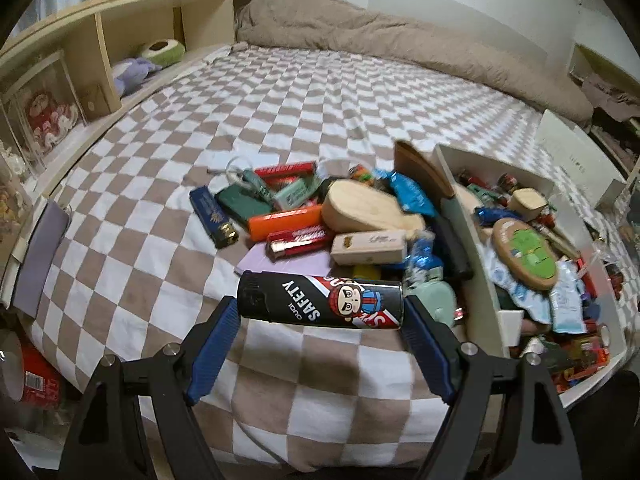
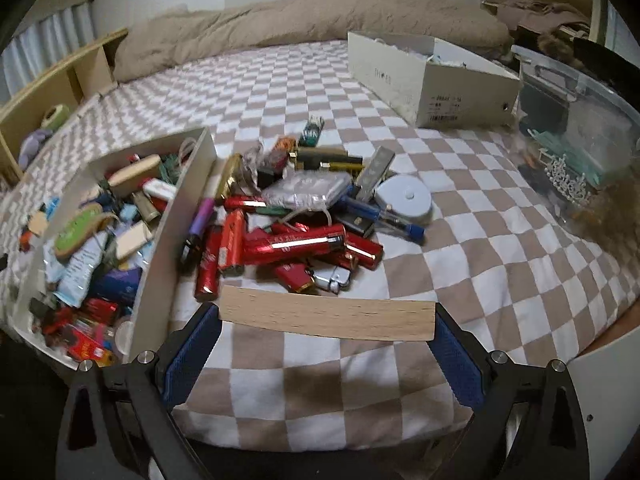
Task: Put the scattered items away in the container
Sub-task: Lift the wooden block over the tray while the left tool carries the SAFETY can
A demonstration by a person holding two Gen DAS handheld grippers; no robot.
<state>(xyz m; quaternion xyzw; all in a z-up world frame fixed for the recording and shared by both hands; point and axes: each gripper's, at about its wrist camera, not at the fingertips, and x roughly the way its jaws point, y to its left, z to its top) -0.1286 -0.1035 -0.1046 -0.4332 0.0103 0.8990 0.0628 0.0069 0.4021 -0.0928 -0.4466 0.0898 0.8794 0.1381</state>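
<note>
On checkered bed (image 1: 280, 100) — left gripper (image 1: 320, 312) pinching lighter (image 1: 320, 306) | right gripper (image 2: 328, 316) pinching wood block (image 2: 328, 316)

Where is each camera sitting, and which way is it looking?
Left wrist: rides on the left gripper, looking forward across the checkered bed; its fingers hold a black lighter, the white box to its right.
Right wrist: rides on the right gripper, facing the same way; its fingers hold a wooden strip, the white box to its left.
Shared: bed, box and beige duvet.
</note>
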